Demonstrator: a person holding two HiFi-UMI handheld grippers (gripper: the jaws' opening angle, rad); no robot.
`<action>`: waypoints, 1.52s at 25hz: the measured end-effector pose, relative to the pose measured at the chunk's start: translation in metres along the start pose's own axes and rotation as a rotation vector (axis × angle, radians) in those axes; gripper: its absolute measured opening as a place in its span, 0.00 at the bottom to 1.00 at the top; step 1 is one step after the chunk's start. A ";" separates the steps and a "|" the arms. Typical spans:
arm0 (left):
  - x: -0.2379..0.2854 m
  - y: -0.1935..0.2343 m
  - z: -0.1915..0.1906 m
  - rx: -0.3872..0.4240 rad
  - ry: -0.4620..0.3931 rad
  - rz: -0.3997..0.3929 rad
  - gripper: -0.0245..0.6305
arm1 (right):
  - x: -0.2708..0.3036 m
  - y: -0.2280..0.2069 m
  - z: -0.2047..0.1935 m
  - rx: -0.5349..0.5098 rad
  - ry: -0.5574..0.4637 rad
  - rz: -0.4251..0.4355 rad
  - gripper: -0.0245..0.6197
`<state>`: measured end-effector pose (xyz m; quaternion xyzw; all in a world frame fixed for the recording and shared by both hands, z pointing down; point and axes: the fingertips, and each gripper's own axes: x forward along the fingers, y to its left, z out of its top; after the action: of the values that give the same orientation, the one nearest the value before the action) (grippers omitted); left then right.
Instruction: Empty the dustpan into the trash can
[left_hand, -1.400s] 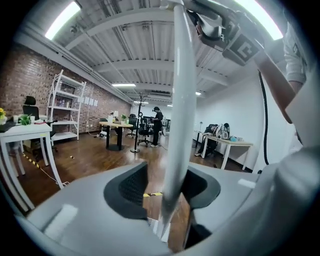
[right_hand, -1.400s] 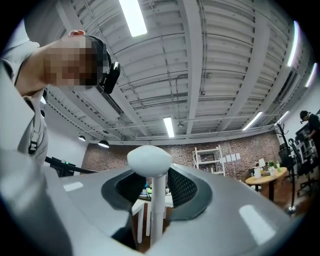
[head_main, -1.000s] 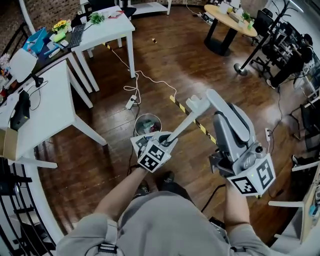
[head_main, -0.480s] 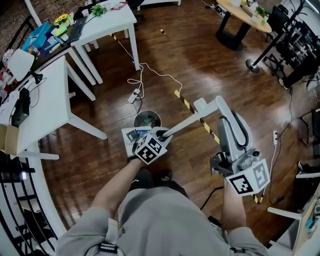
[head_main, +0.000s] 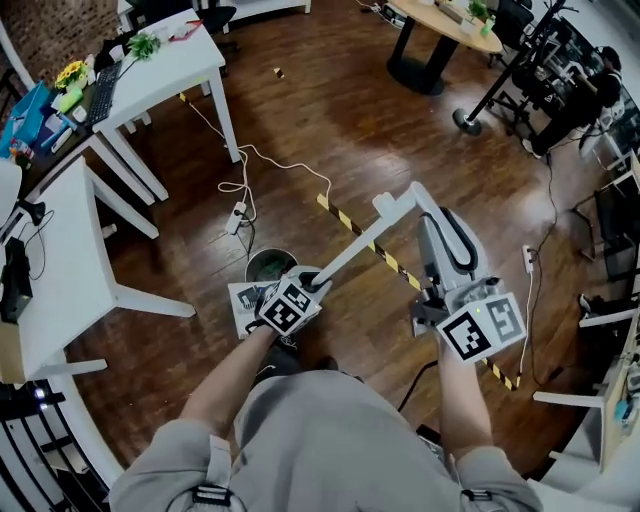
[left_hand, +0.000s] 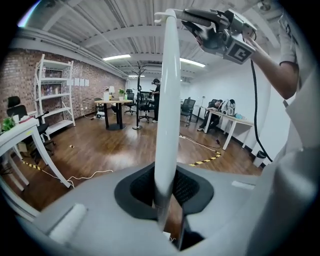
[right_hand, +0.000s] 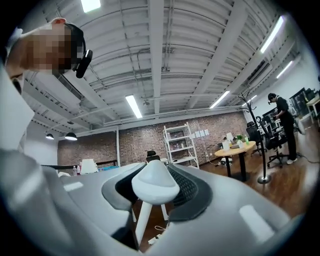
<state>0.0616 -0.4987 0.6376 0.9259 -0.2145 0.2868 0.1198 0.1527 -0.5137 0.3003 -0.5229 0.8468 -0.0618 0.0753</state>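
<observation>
The person stands over a dark wooden floor (head_main: 330, 120) with a long-handled dustpan (head_main: 243, 298) held between both claws. The left claw (left_hand: 167, 192) is nearly closed, its jaws pinching the white handle (head_main: 352, 246) low down, close above the pan. The right claw (right_hand: 155, 189) stands wider and clasps the broad rounded top end of that same handle, pointing roughly level. From there the handle slants down to the person's left.

The pan sits at the person's feet, partly hidden under the left claw's marker cube. It is just on the near side of the small round trash can (head_main: 268, 266). I can't tell whether pan and can touch.

A strip of yellow-and-black tape (head_main: 388, 264) crosses the floor under the handle. A white cable (head_main: 262, 158) trails past the can towards a white worktop (head_main: 165, 70) at the left.
</observation>
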 end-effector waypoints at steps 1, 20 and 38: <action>0.002 0.007 0.000 -0.002 -0.001 -0.017 0.12 | 0.010 -0.003 -0.001 -0.006 0.009 -0.019 0.24; 0.072 0.113 0.034 -0.122 0.065 -0.010 0.11 | 0.157 -0.126 -0.030 -0.055 0.157 -0.137 0.23; 0.123 0.094 0.083 -0.171 0.118 -0.055 0.11 | 0.181 -0.251 -0.034 -0.151 0.238 -0.092 0.22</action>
<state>0.1492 -0.6502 0.6519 0.8993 -0.2053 0.3183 0.2185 0.2864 -0.7865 0.3688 -0.5543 0.8271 -0.0630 -0.0680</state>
